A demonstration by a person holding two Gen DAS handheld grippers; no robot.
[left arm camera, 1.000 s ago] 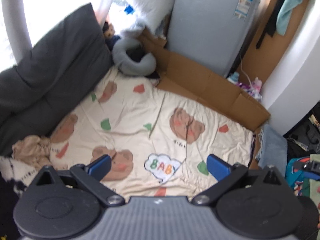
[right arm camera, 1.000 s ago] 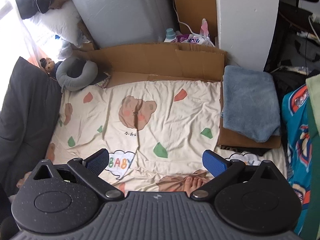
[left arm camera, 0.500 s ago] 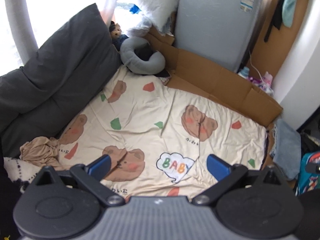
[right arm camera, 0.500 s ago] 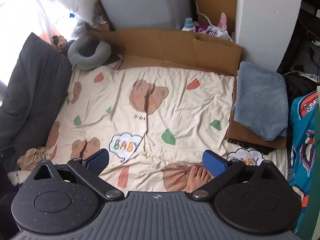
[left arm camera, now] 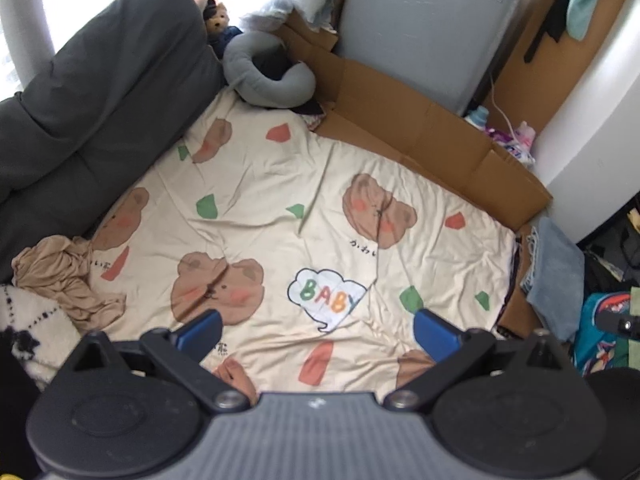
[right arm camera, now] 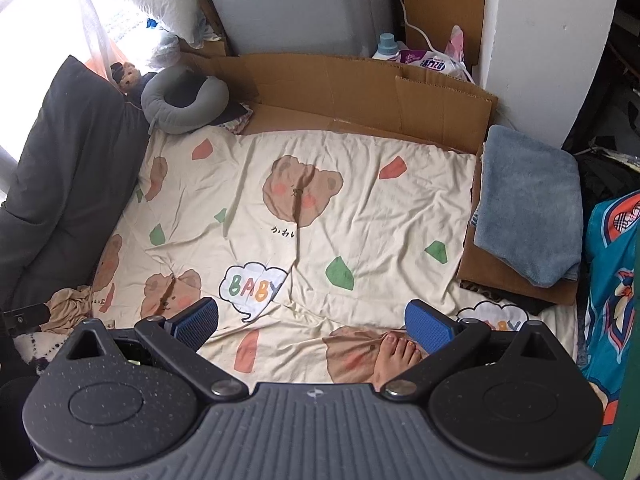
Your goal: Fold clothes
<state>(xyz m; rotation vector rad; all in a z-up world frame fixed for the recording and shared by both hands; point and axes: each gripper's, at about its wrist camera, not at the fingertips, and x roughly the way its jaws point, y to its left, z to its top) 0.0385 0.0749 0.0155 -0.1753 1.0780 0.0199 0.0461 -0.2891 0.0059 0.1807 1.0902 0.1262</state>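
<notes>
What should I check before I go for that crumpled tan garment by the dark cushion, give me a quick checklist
1. Left gripper free: ok, jaws wide apart, nothing between them.
2. Right gripper free: ok, open and holding nothing.
3. Crumpled tan garment located: ok, bunched at the left edge of the cream bear-print sheet, beside the dark grey cushion.
4. Garment free to lift: cannot tell, its near edge meets a white knit fabric with black marks.
5. Folding space: ok, the middle of the sheet is bare, though wrinkled.
6. Bare foot clear of the jaws: not ok, it sits right beside the right gripper's finger.
</notes>
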